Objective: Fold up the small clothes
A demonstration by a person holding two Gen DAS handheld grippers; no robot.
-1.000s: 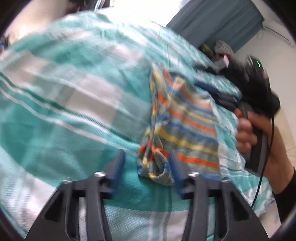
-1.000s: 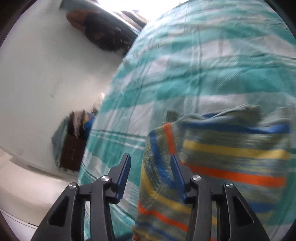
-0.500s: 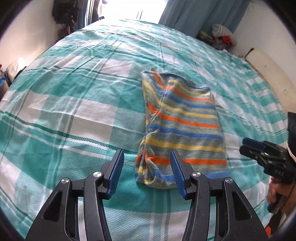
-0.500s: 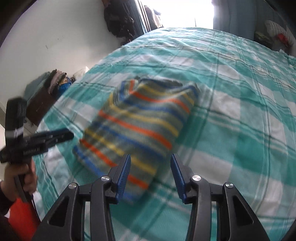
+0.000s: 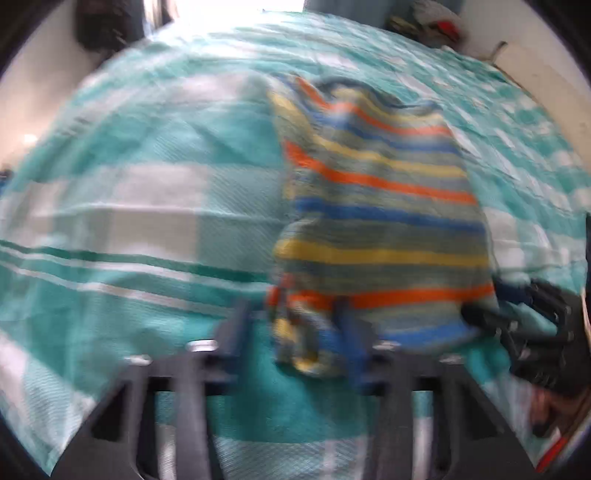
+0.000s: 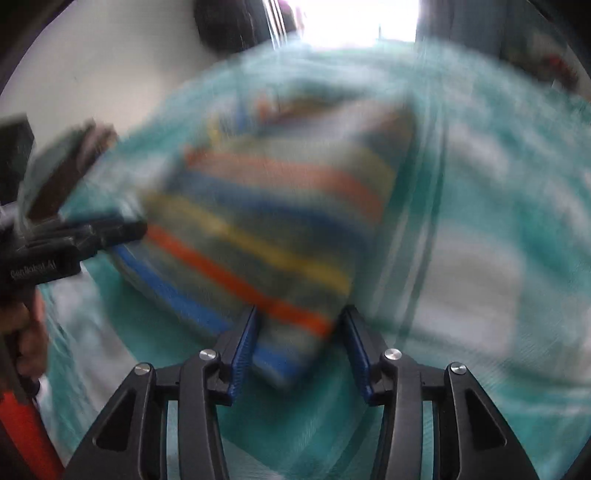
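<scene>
We look down on a bed (image 5: 155, 206) covered by a teal and white checked sheet, and on it lies the striped garment (image 5: 380, 206), folded into a thick oblong with bands of orange, blue, yellow and grey-green. Both views are blurred, so fine detail is hard to read. In the left wrist view, our left gripper (image 5: 291, 332) sits at the garment's near left corner, where the cloth is bunched and rumpled; its jaws are closing, and that bunched corner lies between the blue pads, though the blur keeps us from saying whether they press on it yet. At the garment's near right corner in the same view we see the dark fingers of the right gripper (image 5: 491, 306) reaching in from the right edge, with part of a hand (image 5: 554, 410) below them. In the right wrist view, our right gripper (image 6: 299, 347) has its jaws spread, and the garment's near corner pokes in between the two blue pads with a gap showing on either side. At the left of that view the left gripper appears again as a black body, its tips at the garment's far edge. Beyond the bed are a pale wall (image 6: 122, 74) and a bright window (image 6: 358, 22).
</scene>
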